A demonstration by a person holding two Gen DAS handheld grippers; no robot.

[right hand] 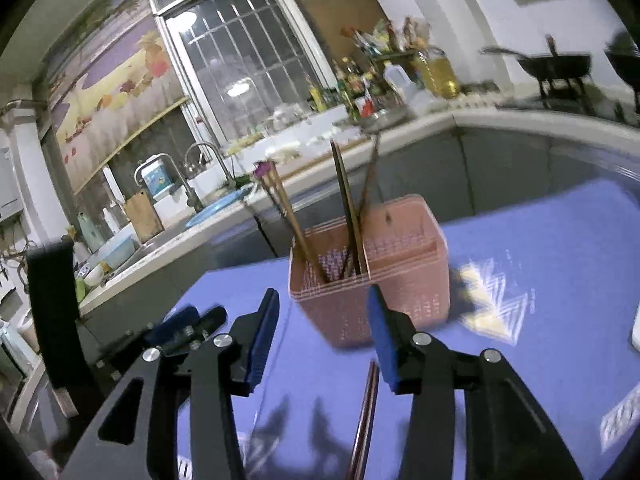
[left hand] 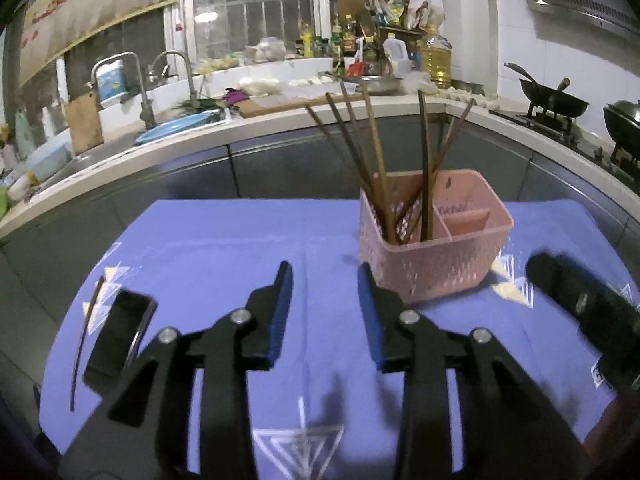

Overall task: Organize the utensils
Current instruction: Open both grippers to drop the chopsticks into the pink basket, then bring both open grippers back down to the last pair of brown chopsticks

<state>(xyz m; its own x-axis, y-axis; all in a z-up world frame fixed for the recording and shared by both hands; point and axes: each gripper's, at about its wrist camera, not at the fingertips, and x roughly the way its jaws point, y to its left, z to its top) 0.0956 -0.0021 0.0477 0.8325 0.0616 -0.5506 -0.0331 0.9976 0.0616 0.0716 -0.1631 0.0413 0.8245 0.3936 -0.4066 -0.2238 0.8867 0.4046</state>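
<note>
Both sets of fingers partly open, nothing held: left gripper, right gripper. Pink basket upright on the blue desk, chopsticks already inside. Loose chopsticks flat beneath the right gripper, probably next. Best to pinch mid-shaft, then tip upright. Phone left, clear of things.
</note>
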